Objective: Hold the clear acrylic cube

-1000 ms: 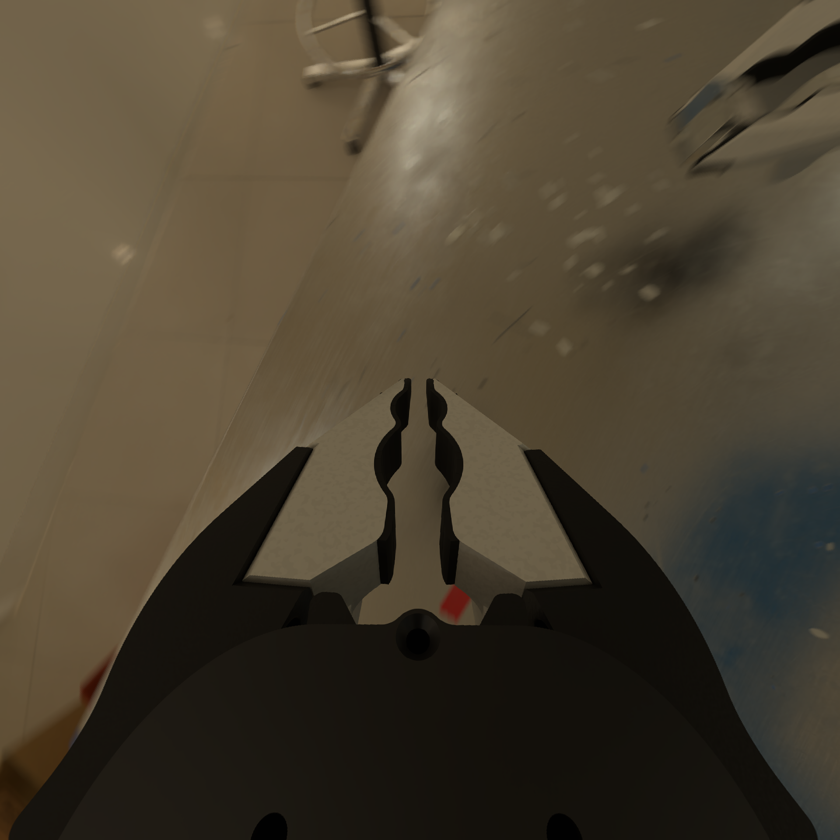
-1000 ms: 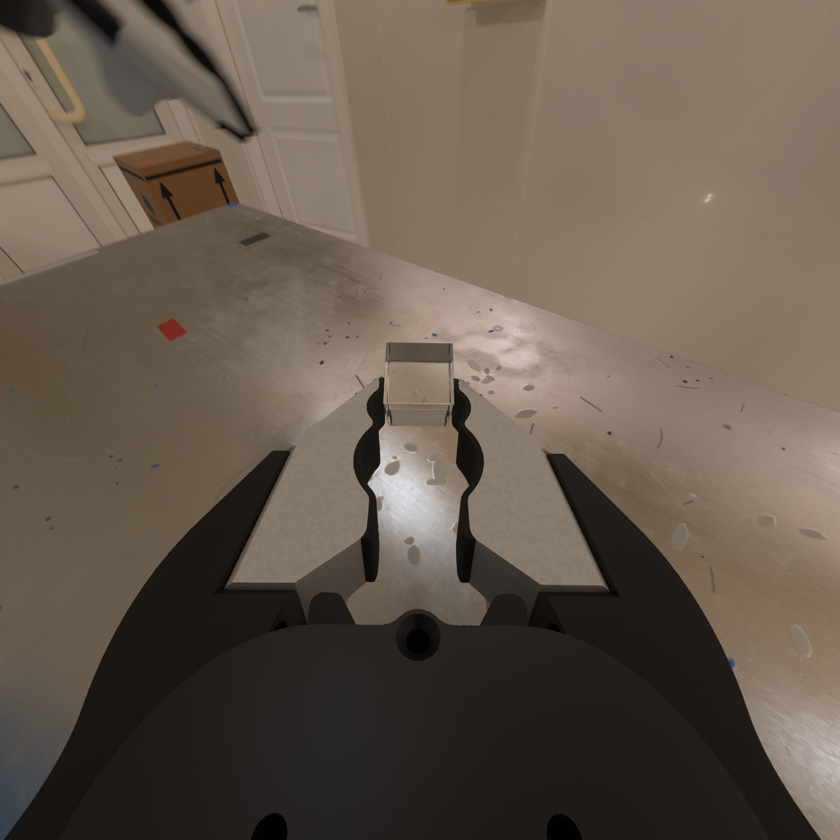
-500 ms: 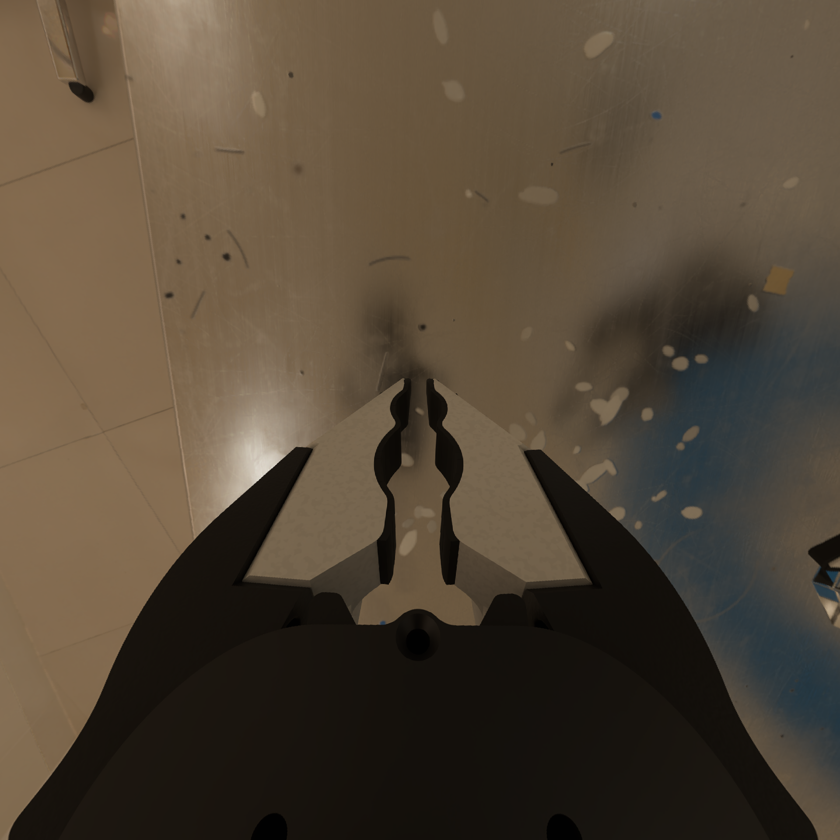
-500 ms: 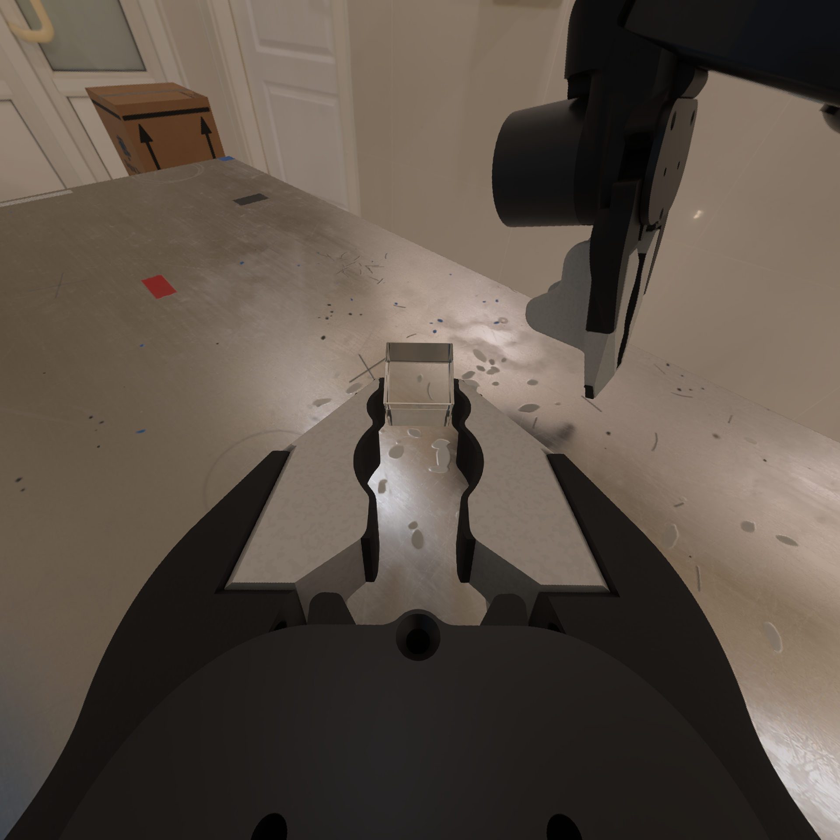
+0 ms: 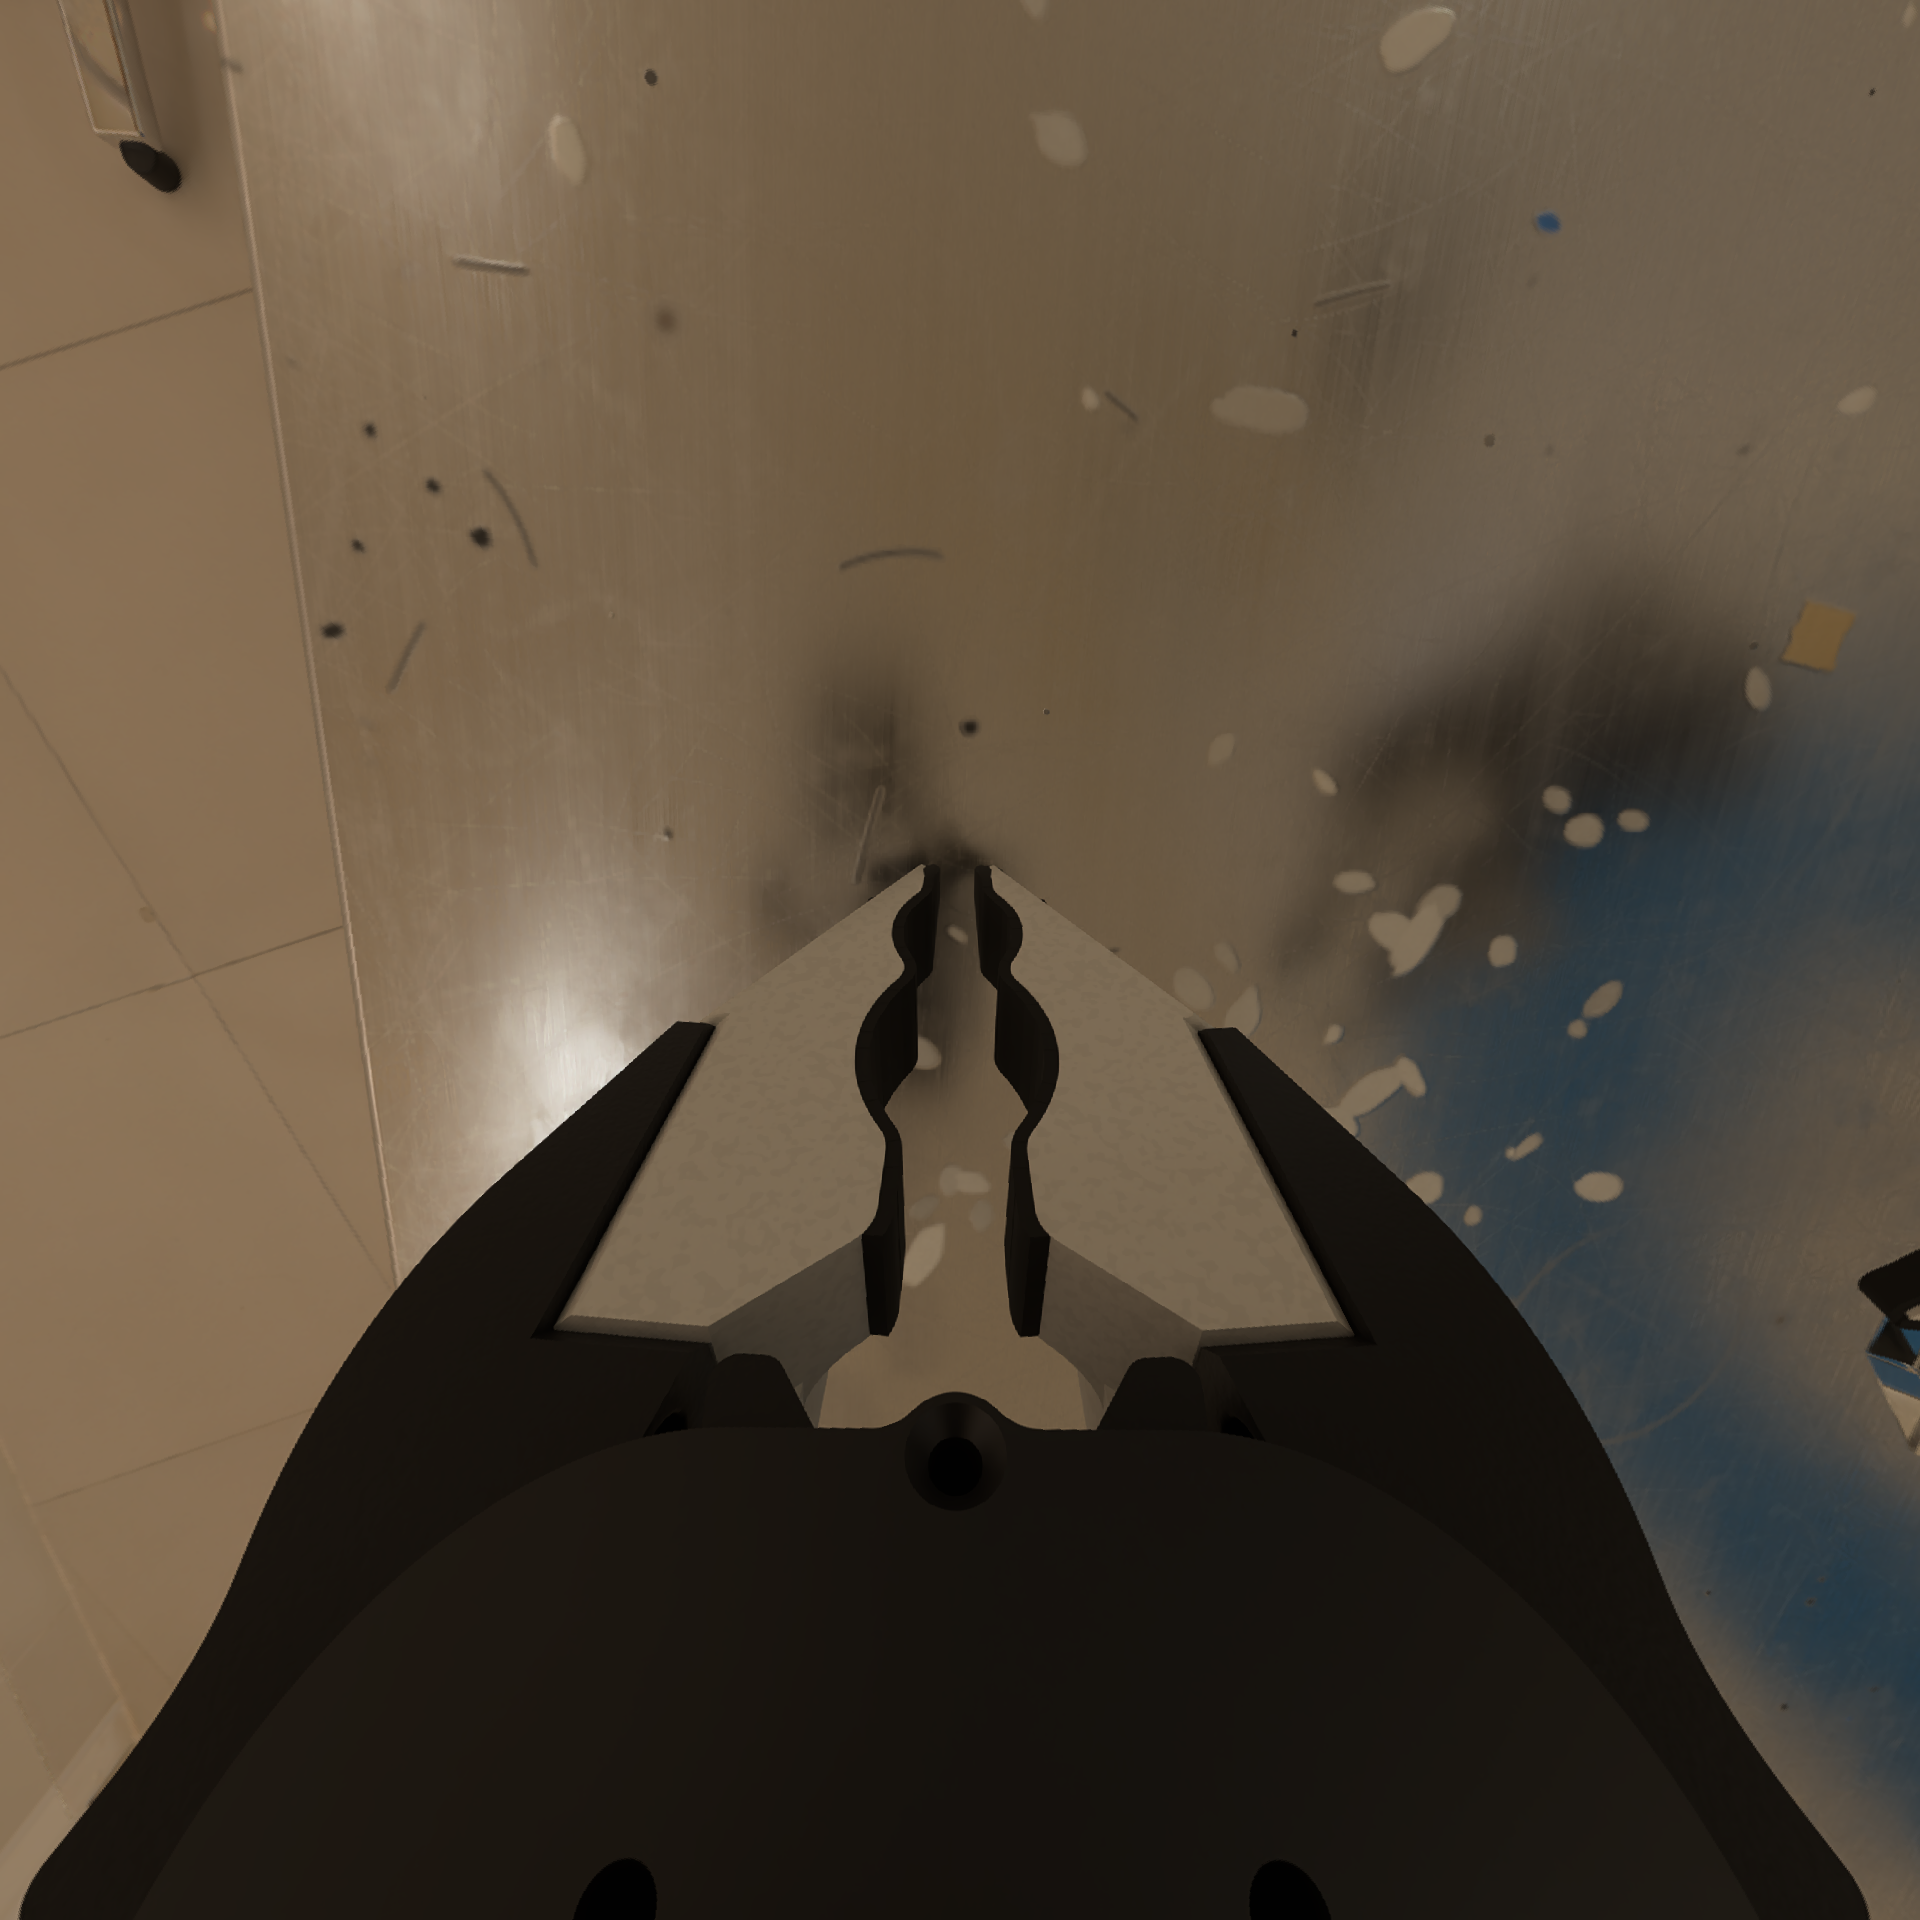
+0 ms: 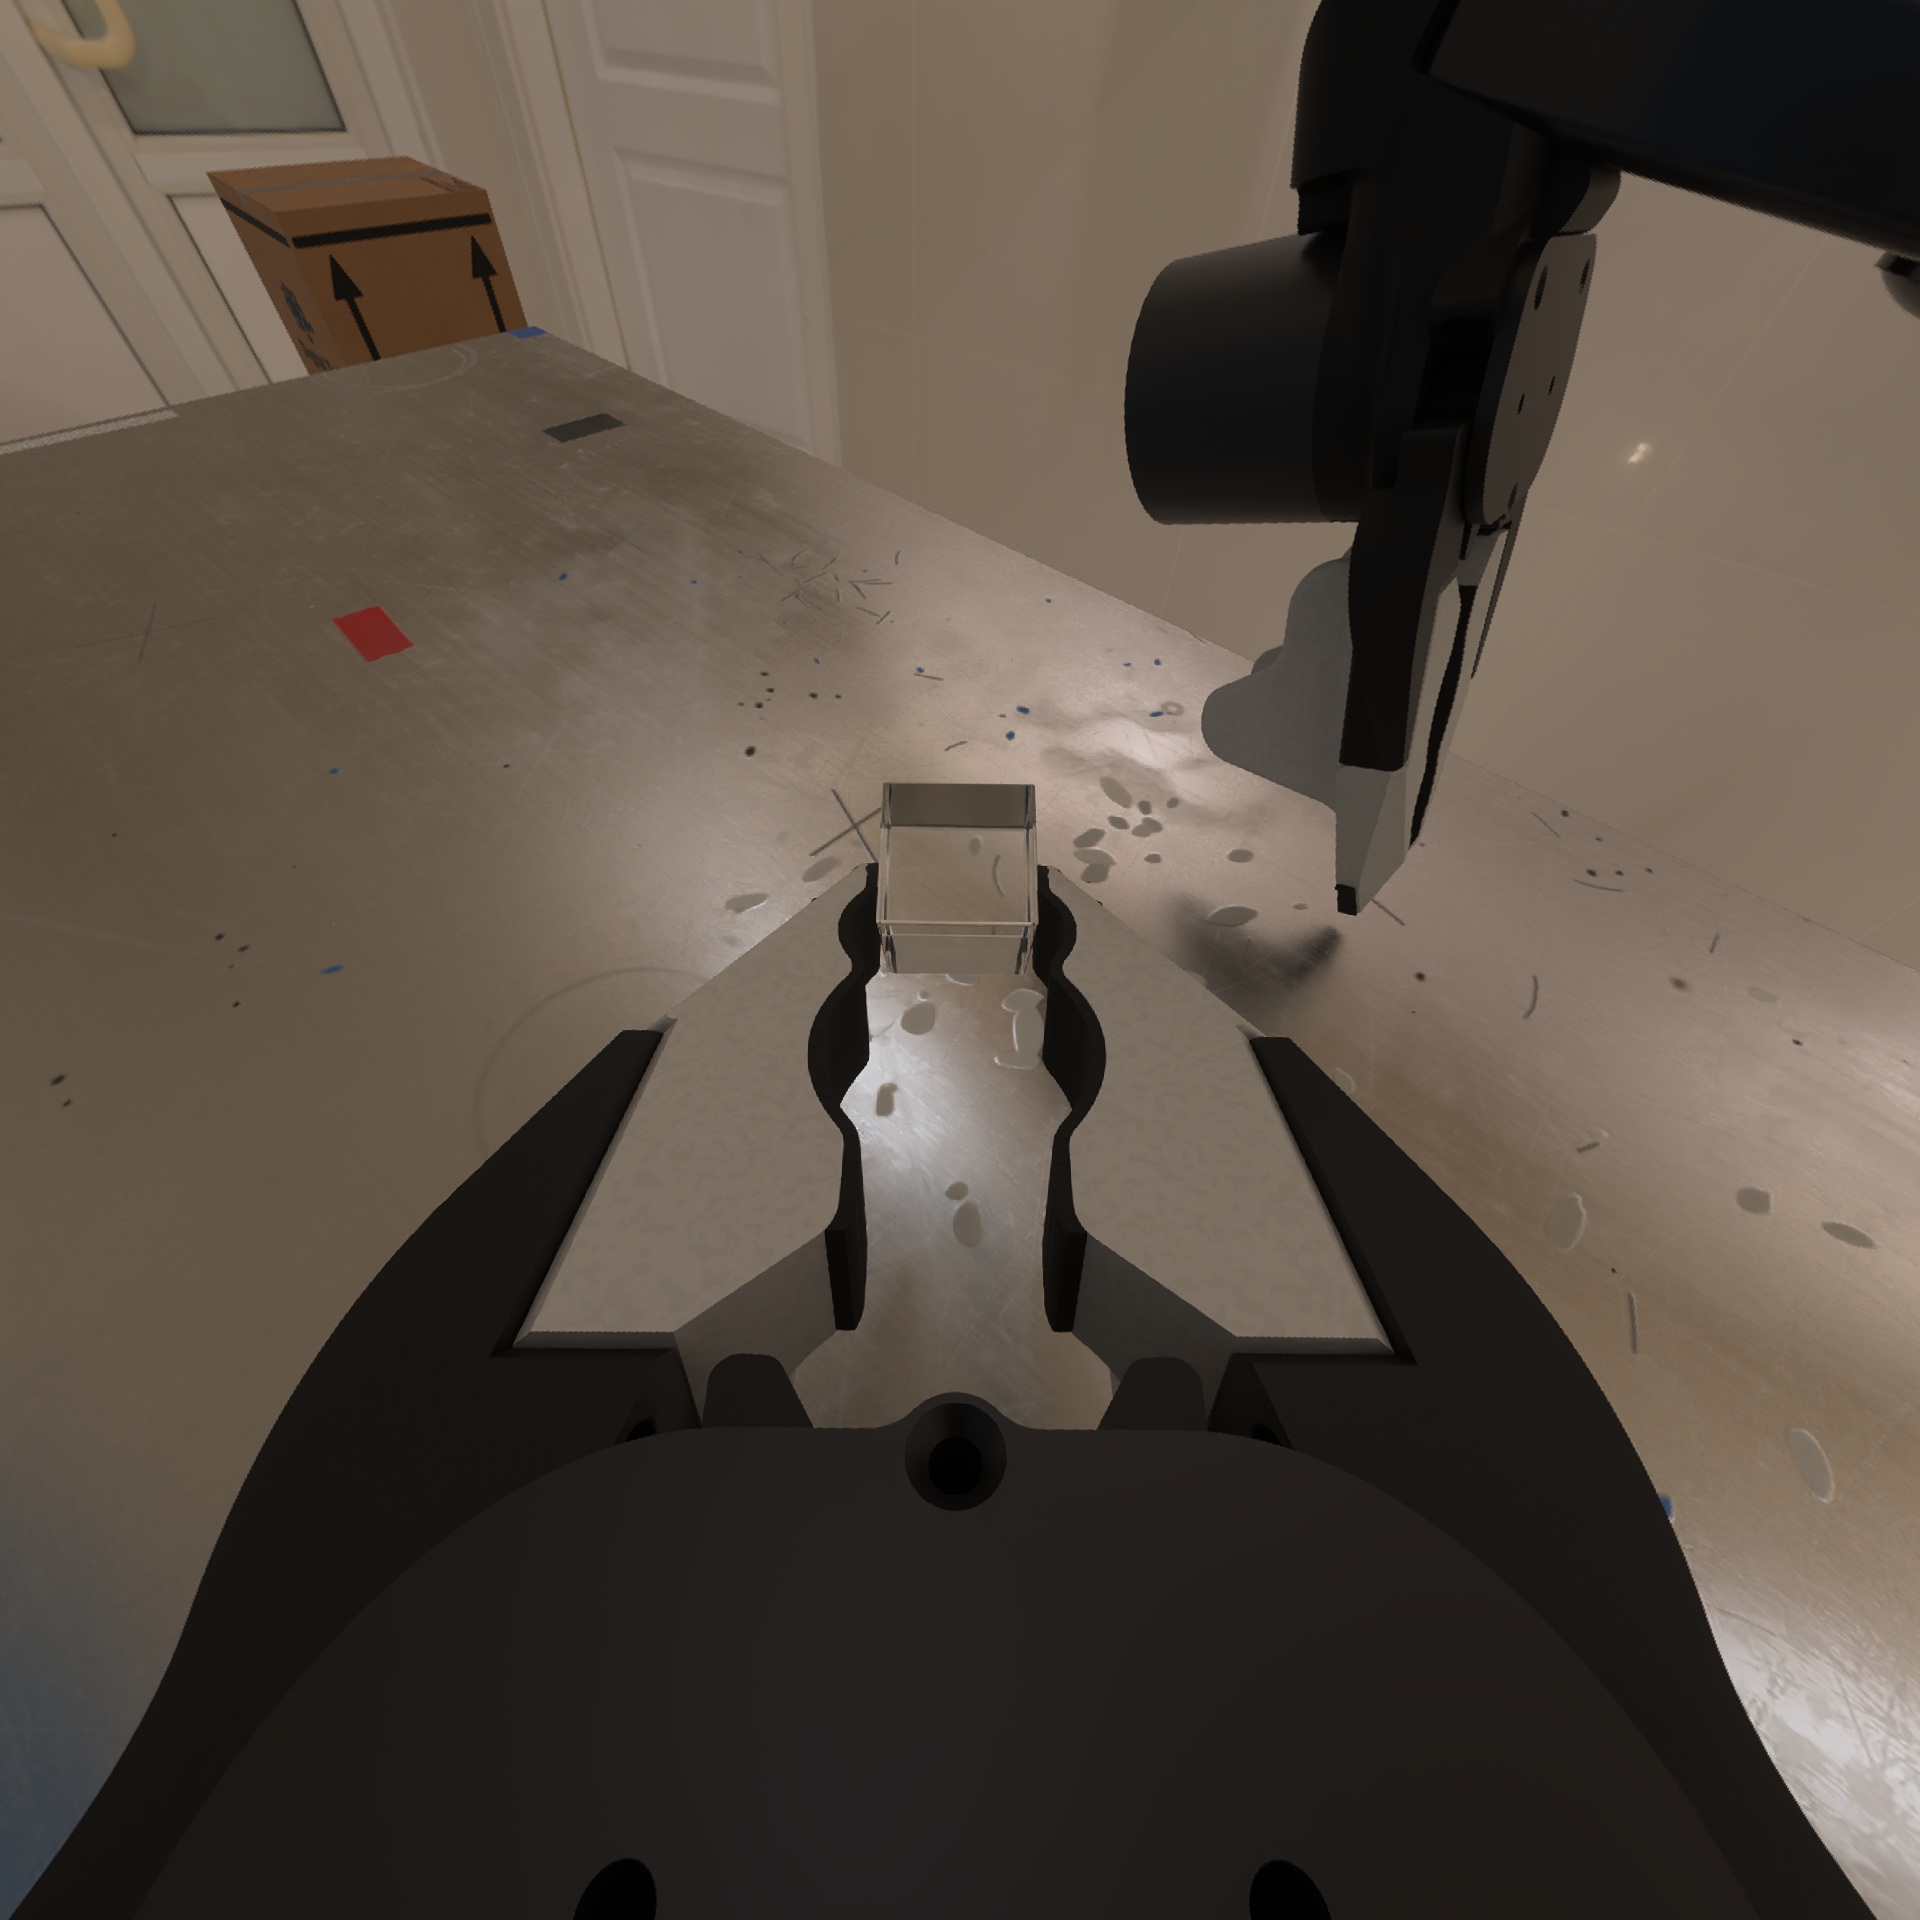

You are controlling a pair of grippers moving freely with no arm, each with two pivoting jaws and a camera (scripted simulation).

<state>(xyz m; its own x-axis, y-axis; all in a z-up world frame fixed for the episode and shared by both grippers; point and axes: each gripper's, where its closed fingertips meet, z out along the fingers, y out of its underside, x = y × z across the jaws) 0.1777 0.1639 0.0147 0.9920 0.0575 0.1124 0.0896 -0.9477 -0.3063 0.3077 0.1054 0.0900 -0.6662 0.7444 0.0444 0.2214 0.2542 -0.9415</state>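
Observation:
The clear acrylic cube (image 6: 956, 857) sits between the fingertips of my right gripper (image 6: 957, 896), which is shut on its two sides over the scratched metal table (image 6: 312, 852). I cannot tell whether the cube touches the table. My left gripper (image 5: 956, 875) is shut and empty, pointing steeply down at the table near its left edge. It also shows in the right wrist view (image 6: 1361, 883), to the right of the cube and apart from it. A clear faceted corner (image 5: 1896, 1351) shows at the right edge of the left wrist view.
A brown cardboard box (image 6: 364, 260) stands beyond the table's far corner by white doors. A red patch (image 6: 372, 632) and a dark patch (image 6: 584, 427) mark the table. The table edge (image 5: 312, 727) runs left of my left gripper; blue paint (image 5: 1662, 1195) lies to its right.
My left gripper has swung down to point at the table near its edge, and came into the right wrist view at the upper right. The right gripper kept hold of the cube.

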